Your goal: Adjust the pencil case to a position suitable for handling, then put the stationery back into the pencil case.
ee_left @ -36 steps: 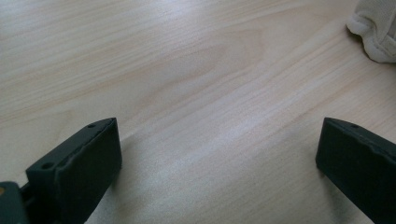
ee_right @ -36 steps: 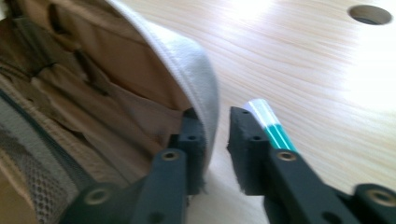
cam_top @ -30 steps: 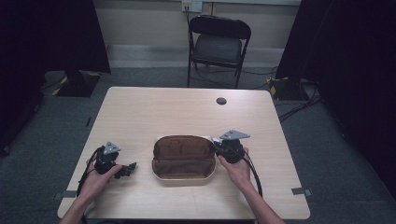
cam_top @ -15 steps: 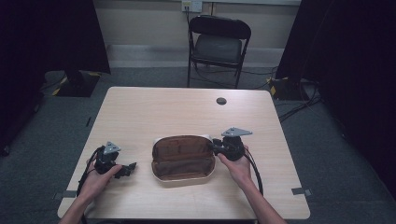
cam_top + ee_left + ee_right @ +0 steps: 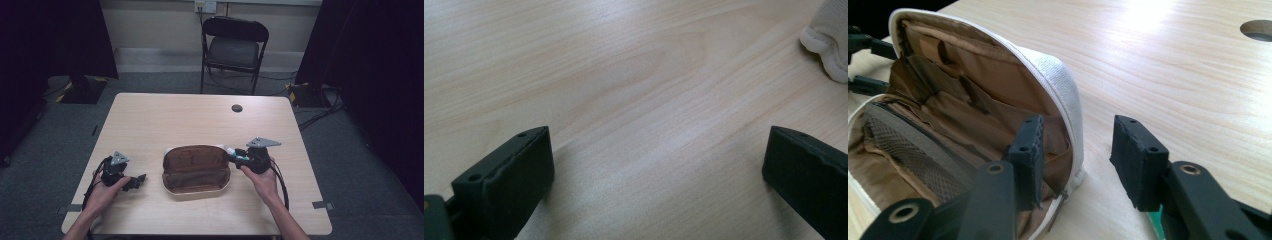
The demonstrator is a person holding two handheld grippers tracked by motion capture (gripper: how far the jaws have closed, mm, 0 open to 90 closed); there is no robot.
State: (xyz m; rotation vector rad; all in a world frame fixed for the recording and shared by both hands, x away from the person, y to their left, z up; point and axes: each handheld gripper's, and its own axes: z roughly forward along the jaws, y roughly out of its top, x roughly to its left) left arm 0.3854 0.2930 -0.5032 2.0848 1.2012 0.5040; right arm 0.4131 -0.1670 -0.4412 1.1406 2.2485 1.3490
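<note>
Pouch (image 5: 196, 169) sits open near the front middle of the tabletop (image 5: 175, 117), between the two hands: white outer shell, tan fabric lining, slip pockets on the raised flap, a mesh pocket on the lower half, zipper running round the rim. Right gripper (image 5: 1079, 152) sits at the pouch's right end, jaws partly open and straddling the white rim: one jaw inside against the lining, the other outside over bare wood, pads not pressing on the rim. Its jaws have just been opening; a second ago it was up against that end of the pouch. Left gripper (image 5: 134, 181) rests on the tabletop left of the pouch, jaws wide apart, nothing between them, same spot as before.
</note>
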